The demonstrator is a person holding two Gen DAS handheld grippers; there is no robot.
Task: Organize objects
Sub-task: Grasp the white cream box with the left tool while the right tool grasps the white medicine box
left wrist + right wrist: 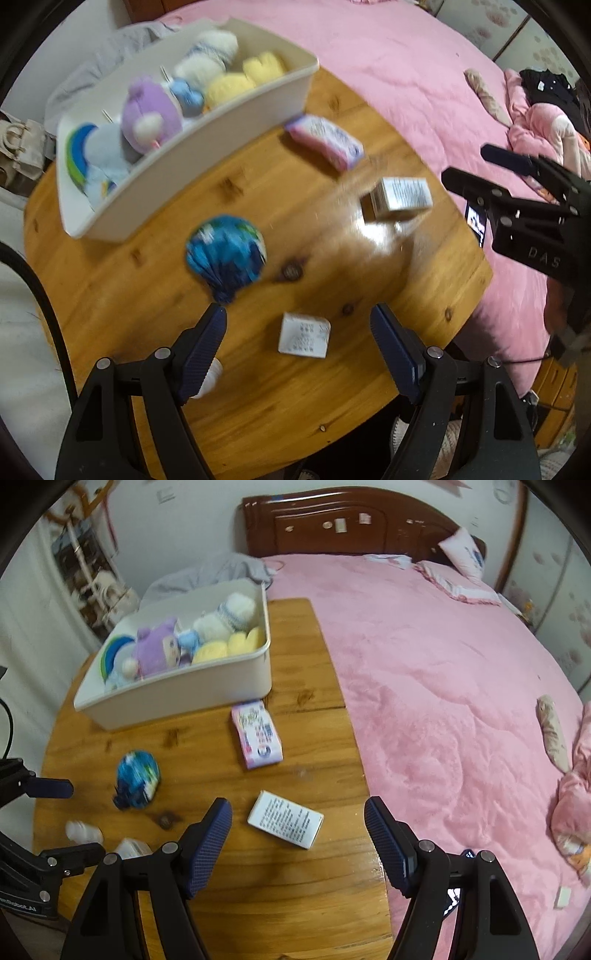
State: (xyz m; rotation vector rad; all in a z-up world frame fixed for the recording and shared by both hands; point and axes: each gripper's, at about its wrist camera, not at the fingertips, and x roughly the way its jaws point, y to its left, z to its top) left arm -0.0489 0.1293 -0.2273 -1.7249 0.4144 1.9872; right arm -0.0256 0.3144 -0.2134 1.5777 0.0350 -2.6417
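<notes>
A white bin (192, 166) (221, 686) with several plush toys stands at the back of the wooden table (147, 295) (295, 886). On the table lie a blue wrapped ball (225, 254) (138, 779), a pink packet (325, 140) (256, 734), a white printed box (400, 197) (284, 823), a small white box (303, 334) (131, 847) and a small white bottle (208, 378) (84, 831). My left gripper (299, 326) is open and empty above the small white box. My right gripper (298, 821) is open and empty above the printed box.
A pink bed (443, 701) borders the table's right edge. A phone (476, 221) lies on the bed by the table. A grey cloth (221, 572) lies behind the bin. The right gripper (491, 166) shows in the left wrist view, the left gripper (66, 819) in the right wrist view.
</notes>
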